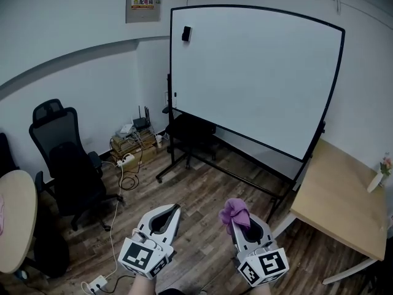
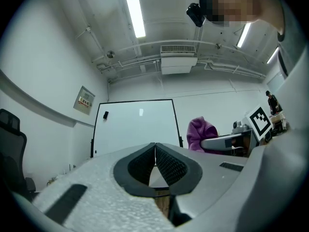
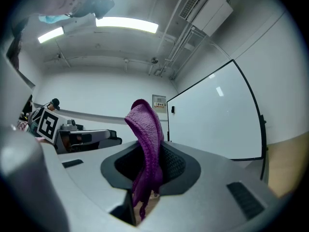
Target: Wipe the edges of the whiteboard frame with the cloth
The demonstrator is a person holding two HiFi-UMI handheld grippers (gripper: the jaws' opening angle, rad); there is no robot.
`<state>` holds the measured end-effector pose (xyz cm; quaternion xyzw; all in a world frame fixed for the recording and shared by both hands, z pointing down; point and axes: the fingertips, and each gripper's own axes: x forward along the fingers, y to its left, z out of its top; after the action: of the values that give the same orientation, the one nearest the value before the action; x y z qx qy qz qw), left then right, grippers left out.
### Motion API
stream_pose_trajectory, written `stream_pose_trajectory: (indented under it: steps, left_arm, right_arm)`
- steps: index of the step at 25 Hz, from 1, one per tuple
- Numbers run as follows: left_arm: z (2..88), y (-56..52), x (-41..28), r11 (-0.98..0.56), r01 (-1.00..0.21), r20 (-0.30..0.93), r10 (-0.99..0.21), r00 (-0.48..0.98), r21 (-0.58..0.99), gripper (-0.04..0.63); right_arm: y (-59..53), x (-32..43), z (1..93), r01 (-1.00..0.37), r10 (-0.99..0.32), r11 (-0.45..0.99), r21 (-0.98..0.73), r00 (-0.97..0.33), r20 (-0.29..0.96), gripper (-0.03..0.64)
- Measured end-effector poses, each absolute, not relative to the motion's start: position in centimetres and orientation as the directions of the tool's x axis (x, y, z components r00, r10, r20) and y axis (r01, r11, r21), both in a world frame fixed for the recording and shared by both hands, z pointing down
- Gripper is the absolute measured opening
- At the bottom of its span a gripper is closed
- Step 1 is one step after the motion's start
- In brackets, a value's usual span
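Observation:
A large whiteboard (image 1: pixel 252 72) with a thin black frame (image 1: pixel 336 85) stands on a wheeled stand ahead of me; it also shows in the left gripper view (image 2: pixel 135 124) and the right gripper view (image 3: pixel 212 120). My right gripper (image 1: pixel 238 219) is shut on a purple cloth (image 1: pixel 234 212), whose fold sticks up out of the jaws (image 3: pixel 147 144). My left gripper (image 1: pixel 175 209) is low beside it, jaws closed together and empty (image 2: pixel 155 151). Both grippers are well short of the board.
A black office chair (image 1: pixel 67 165) stands at left beside a round table (image 1: pixel 15 220). Boxes, a router and cables (image 1: pixel 132 143) lie by the wall. A wooden table (image 1: pixel 338 201) sits at right, close to the board's lower right corner. An eraser (image 1: pixel 186 34) clings to the board.

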<state>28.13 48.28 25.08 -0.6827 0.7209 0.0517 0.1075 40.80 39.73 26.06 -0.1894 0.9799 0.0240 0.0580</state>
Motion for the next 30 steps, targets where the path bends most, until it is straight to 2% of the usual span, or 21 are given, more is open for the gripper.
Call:
stream_pose_trajectory:
  steps: [16,30]
  left_arm:
    - [26.2,43.3,23.3,0.06,-0.997,-0.205,-0.977,-0.049,-0.045,0.018]
    - [26.1,38.5,12.0,-0.001,-0.999,-0.193,-0.981,0.011,-0.05,0.017]
  right_arm:
    - [35.0,36.1,27.0,-0.38,-0.378,0.925,0.002,-0.92,-0.106,0.084]
    - [31.0,25.2,27.1,-0.437,-0.437,0.899,-0.019,-0.894,-0.098,0.084]
